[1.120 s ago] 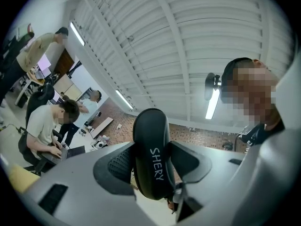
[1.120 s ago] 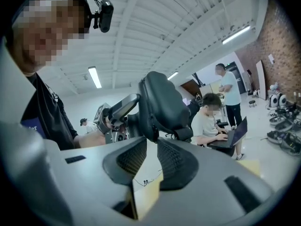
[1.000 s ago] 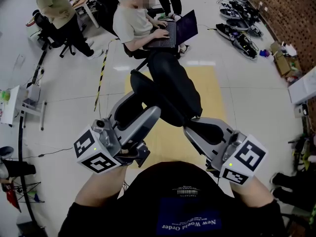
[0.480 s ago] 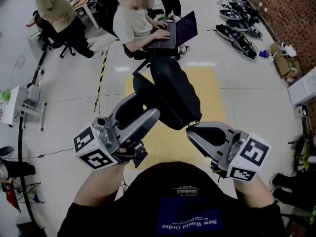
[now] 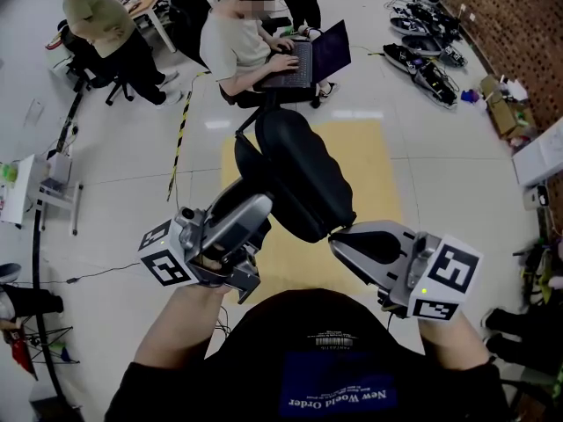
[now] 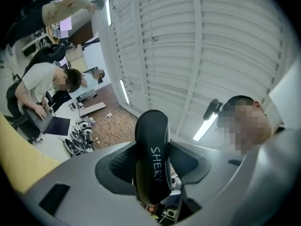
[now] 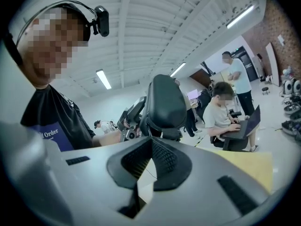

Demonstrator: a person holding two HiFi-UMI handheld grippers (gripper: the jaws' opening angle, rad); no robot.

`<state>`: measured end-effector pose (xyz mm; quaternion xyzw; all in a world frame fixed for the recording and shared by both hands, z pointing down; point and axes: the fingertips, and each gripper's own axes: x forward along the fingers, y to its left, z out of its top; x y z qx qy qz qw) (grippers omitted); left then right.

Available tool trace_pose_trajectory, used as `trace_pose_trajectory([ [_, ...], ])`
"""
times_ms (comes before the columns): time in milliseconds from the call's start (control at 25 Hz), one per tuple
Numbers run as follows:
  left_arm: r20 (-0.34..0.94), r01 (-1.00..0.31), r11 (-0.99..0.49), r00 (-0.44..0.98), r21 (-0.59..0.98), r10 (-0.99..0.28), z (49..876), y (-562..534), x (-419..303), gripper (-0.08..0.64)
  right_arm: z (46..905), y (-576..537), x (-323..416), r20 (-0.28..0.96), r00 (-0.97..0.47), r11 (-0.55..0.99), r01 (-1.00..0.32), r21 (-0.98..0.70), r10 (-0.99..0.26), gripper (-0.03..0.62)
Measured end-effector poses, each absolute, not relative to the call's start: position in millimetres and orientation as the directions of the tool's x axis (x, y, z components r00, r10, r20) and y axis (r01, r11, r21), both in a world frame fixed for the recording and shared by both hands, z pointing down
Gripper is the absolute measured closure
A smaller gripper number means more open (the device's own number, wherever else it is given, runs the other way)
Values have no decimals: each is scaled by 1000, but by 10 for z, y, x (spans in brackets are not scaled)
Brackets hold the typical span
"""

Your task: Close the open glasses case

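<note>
- Since a second ago the left gripper (image 5: 252, 207) has rolled, tipping the black oval hard-shell glasses case (image 5: 299, 178) more upright in mid-air.
- Its tongs pinch the case's edge at about half width.
- The right gripper (image 5: 337, 236), tongs pressed together and empty, sits just at the case's lower end.
- The step would go best with the left grip steady while the right pushes the lid squarely until it snaps.
- The left gripper points upward and the right roughly level, both held low and close together.

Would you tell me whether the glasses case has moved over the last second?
Yes. The glasses case has come down the picture toward the wearer: its top reaches less far beyond the yellow mat.
</note>
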<state>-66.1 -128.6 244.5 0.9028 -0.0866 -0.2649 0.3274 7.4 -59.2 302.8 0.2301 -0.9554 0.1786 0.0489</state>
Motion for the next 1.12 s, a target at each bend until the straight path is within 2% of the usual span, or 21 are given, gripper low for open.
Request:
trace_pose_trajectory([
  [120, -584, 182, -743, 745, 643, -323, 2290, -1269, -756, 337, 3249, -555, 239, 227, -877, 819, -478, -316, -424, 607],
  [160, -609, 193, -753, 725, 629, -322, 2246, -1270, -791, 337, 3318, -510, 289, 223, -882, 817, -469, -336, -415, 609],
  [480, -482, -1, -805, 801, 593, -356, 2306, -1281, -758, 337, 2925, -297, 158, 50, -943, 867, -324, -378, -330, 606],
  [640, -448, -50, -829, 822, 557, -350, 2249, -1260, -725, 337, 2810, -393, 131, 35, -930, 856, -351, -380, -366, 606],
  [680, -446, -57, -835, 824, 548, -349, 2236, -1245, -713, 337, 2819, -422, 108, 41, -929, 850, -354, -389, -368, 512],
  [720, -442, -67, -839, 825, 540, -351, 2231, -1229, -692, 337, 2828, -441, 87, 44, -929, 846, -355, -398, -369, 474],
  [1000, -390, -184, -886, 846, 426, -364, 2321, -1060, -449, 337, 2923, -518, 200, 43, -882, 805, -448, -389, -469, 474],
  [1040, -396, -177, -887, 845, 425, -359, 2316, -1063, -462, 336, 2916, -543, 209, 43, -874, 799, -462, -386, -485, 484],
  [1080, -406, -163, -886, 843, 433, -354, 2311, -1073, -486, 336, 2905, -559, 205, 44, -869, 796, -472, -380, -494, 534],
  [1120, -420, -144, -882, 837, 448, -350, 2311, -1089, -517, 336, 2893, -565, 186, 48, -867, 797, -477, -370, -496, 540],
])
